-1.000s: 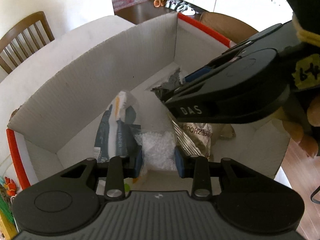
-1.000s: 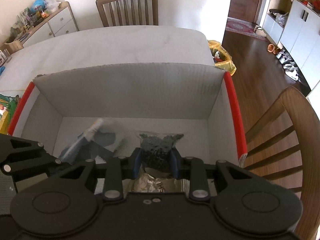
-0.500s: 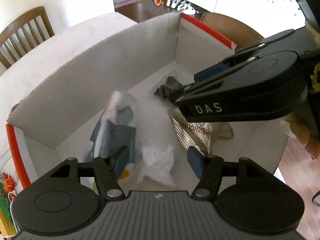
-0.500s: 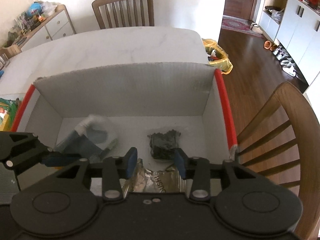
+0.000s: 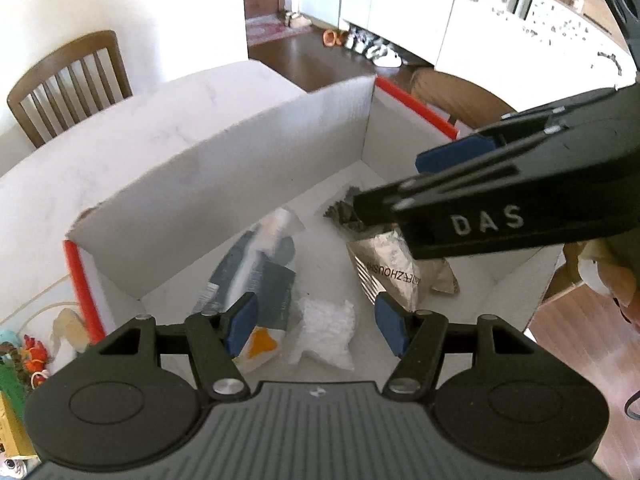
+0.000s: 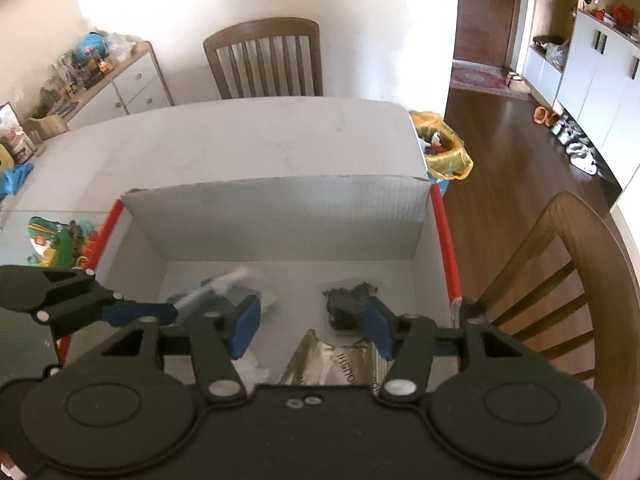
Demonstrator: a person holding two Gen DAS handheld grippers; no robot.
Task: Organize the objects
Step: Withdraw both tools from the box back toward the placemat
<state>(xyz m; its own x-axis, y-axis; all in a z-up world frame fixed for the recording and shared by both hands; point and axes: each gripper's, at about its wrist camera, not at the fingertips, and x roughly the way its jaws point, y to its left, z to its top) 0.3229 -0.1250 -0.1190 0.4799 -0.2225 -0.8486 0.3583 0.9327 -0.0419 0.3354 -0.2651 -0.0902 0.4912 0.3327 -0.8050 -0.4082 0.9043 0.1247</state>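
Note:
A white cardboard box (image 5: 240, 168) with red edges stands on the table; it also shows in the right wrist view (image 6: 280, 212). Inside lie a clear bag of white pieces (image 5: 326, 330), a clear bag with dark blue items (image 5: 260, 276) (image 6: 218, 292), a silver foil packet (image 5: 390, 264) (image 6: 340, 364) and a bag of dark bits (image 5: 344, 216) (image 6: 348, 306). My left gripper (image 5: 318, 330) is open and empty above the white bag. My right gripper (image 6: 310, 330) is open and empty above the foil packet and dark bag.
The box sits on a white table (image 6: 240, 140). Wooden chairs stand at the far side (image 6: 264, 60) and at the right (image 6: 560, 280). Colourful toys (image 6: 60, 240) lie left of the box. A yellow bag (image 6: 444, 152) sits on the floor.
Both grippers have opened, releasing the white bag and the dark bag into the box, and have lifted up and back from the box floor.

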